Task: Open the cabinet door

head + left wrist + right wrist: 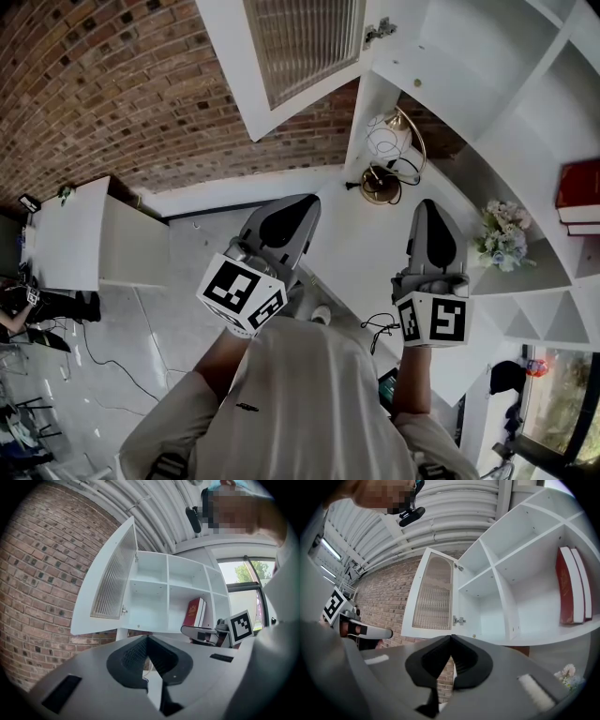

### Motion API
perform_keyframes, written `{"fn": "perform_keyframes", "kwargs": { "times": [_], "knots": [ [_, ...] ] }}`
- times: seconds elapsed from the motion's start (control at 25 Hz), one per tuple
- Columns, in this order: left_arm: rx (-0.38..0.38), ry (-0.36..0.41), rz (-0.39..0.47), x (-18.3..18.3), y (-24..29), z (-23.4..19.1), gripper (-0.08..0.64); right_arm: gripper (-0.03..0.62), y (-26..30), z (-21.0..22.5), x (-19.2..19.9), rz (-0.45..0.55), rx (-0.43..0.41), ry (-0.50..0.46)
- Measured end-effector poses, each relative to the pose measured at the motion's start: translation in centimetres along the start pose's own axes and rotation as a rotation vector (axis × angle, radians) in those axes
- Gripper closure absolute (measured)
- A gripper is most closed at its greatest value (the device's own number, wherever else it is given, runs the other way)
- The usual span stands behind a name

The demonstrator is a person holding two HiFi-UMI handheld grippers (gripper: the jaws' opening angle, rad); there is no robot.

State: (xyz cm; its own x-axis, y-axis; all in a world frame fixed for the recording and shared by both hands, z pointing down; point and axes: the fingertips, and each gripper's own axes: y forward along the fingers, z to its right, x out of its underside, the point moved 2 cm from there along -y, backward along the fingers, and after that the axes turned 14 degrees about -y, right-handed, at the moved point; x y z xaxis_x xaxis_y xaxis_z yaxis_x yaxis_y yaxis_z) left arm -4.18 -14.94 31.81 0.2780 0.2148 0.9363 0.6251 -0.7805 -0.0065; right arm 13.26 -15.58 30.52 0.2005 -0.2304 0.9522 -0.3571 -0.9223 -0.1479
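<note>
**Grippers.** The left gripper is pointing level toward the cabinet. Its jaws are meeting at the tips, clenched on nothing. The right gripper is pointing slightly upward. Its jaws are likewise pressing together with nothing between them. Neither gripper is touching the door or the cabinet; both are hanging below and in front of it, side by side.

**Task object.** The cabinet door, a white frame with a ribbed glass panel, is standing swung wide out to the left on its hinges. It is exposing the leftmost compartments of the white wall cabinet, which are showing empty. Two red books are standing upright in a compartment further right.

**Background.** A gold lamp and a bunch of flowers are sitting below the cabinet. A brick wall is running behind the open door.

**Step in hand.** Judging by the door's position, the opening step is looking complete, and the grippers are standing clear.

**Next move.** Little is appearing to remain. If a wider swing is required, a closed jaw tip needs to press on the inner face near the door's free edge, away from the hinges. Otherwise both grippers only need to draw back without brushing the door's lower corner.
</note>
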Motion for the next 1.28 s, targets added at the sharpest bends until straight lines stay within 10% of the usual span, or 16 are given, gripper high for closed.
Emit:
{"fn": "perform_keyframes", "kwargs": {
  "times": [1.28],
  "knots": [
    [-0.018, -0.019, 0.002, 0.2, -0.1, -1.1, 0.551, 0.595, 0.8, -0.9, 0.2, -0.026, -0.045, 0.001]
  ]
}}
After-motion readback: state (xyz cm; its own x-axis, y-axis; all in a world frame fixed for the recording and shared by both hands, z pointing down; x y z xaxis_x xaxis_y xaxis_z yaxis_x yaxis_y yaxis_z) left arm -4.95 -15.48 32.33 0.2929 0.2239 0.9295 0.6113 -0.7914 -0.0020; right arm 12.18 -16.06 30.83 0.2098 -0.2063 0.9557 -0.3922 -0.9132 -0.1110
